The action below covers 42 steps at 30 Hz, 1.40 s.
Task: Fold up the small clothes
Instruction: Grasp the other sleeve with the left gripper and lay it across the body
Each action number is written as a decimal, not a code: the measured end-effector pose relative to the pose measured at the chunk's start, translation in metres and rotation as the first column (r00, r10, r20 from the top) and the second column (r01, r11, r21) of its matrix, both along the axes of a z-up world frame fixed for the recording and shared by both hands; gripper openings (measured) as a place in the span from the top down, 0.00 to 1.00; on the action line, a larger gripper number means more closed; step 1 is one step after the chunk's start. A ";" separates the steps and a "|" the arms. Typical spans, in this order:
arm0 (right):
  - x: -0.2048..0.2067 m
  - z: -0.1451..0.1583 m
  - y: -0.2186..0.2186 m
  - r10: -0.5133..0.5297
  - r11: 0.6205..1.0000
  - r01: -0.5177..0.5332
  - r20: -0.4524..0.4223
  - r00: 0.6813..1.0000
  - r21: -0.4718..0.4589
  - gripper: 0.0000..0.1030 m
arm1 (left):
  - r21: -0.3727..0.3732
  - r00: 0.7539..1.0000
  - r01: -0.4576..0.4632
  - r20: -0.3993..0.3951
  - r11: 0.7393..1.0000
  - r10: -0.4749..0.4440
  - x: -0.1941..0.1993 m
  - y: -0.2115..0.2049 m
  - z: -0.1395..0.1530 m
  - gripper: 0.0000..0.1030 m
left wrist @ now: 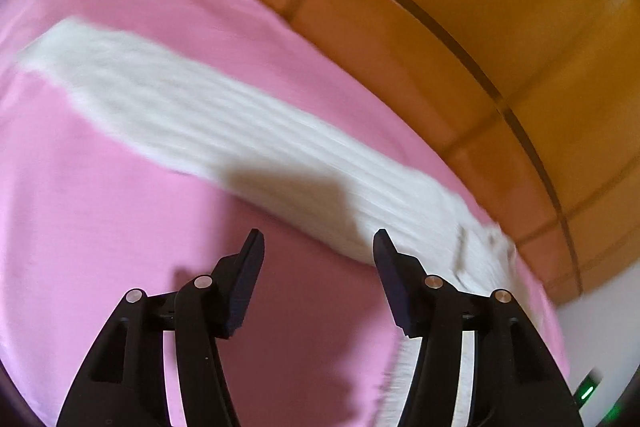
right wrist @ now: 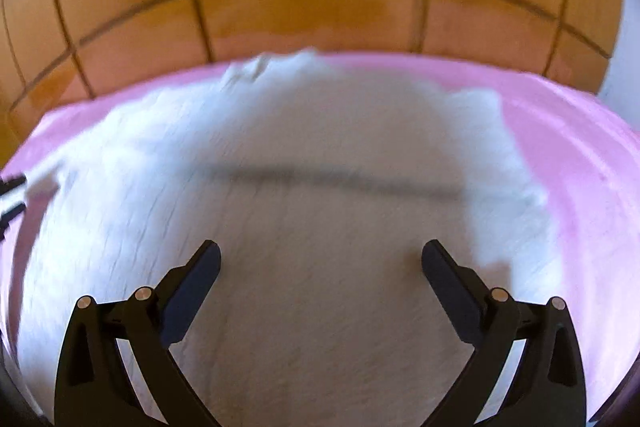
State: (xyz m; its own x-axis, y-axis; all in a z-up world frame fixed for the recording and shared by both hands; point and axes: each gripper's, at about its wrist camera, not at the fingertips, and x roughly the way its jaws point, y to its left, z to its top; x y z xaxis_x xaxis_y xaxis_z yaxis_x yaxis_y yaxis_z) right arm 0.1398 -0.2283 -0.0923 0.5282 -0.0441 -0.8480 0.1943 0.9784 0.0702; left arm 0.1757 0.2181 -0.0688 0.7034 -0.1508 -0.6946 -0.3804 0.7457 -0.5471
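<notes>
two views show us the same setting: a floor of orange-brown tiles (right wrist: 304, 7) with dark grout lines takes up the far part of both pictures, and a pale wall (left wrist: 600, 291) shows at the right edge of the left wrist view. in front of the floor lies the surface (left wrist: 100, 247), covered by a smooth pink cloth whose far edge ends against the tiles. on that pink cover we see the white garment (left wrist: 224, 123), a ribbed, soft-looking piece spread flat. from the left wrist it runs as a long band from the upper left down to the right, close to the surface's far edge, with a small crumpled end at the lower right. from the right wrist the same white garment (right wrist: 320, 235) fills most of the picture and carries a faint dark line across its middle; both views are blurred, so finer detail escapes us. our left gripper (left wrist: 318, 247) hangs above the pink cover at the garment's near edge, its fingers partly apart and holding nothing. our right gripper (right wrist: 320, 259) hangs over the middle of the garment with its fingers wide and nothing between them. a small green light (left wrist: 586, 393) glows at the lower right corner of the left wrist view.
</notes>
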 end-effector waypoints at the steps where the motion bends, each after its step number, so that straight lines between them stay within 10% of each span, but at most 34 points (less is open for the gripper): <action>1: -0.003 -0.006 0.005 -0.012 1.000 0.012 -0.005 1.000 -0.010 0.02 | -0.027 0.999 -0.034 -0.004 0.999 0.034 -0.004 0.014 -0.001 0.46; 13: -0.005 -0.010 0.006 -0.021 1.000 0.021 0.004 1.000 -0.013 0.02 | -0.271 0.917 -0.393 -0.047 0.879 0.396 -0.035 0.164 -0.022 0.57; 18: -0.004 -0.011 0.006 -0.022 1.000 0.022 0.007 1.000 -0.012 0.02 | -0.230 0.906 -0.423 -0.082 0.877 0.416 -0.018 0.182 -0.021 0.92; 21: -0.004 -0.010 0.006 -0.022 1.000 0.022 0.008 1.000 -0.012 0.02 | -0.200 0.920 -0.389 -0.036 0.899 0.390 -0.010 0.173 -0.007 0.95; 30: -0.006 -0.009 0.006 -0.023 1.000 0.023 0.008 1.000 -0.010 0.02 | 0.028 0.977 0.050 0.207 0.998 -0.054 0.023 0.023 0.074 0.95; 39: -0.008 -0.007 0.003 -0.027 1.000 0.027 0.016 1.000 0.008 0.02 | 0.160 0.857 0.495 0.076 0.854 -0.511 0.055 -0.169 0.046 0.95; 42: -0.008 -0.007 0.000 -0.028 0.999 0.027 0.018 0.999 0.018 0.02 | 0.184 0.817 0.561 0.031 0.807 -0.575 0.043 -0.191 0.033 0.61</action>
State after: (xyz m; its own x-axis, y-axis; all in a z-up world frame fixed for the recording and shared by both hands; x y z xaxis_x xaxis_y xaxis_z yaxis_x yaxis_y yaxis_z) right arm 0.1317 -0.2280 -0.0995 0.5426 -0.0436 -0.8389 0.2197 0.9713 0.0916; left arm 0.2182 0.0275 -0.0358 0.5817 -0.4338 -0.6881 0.1791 0.8934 -0.4119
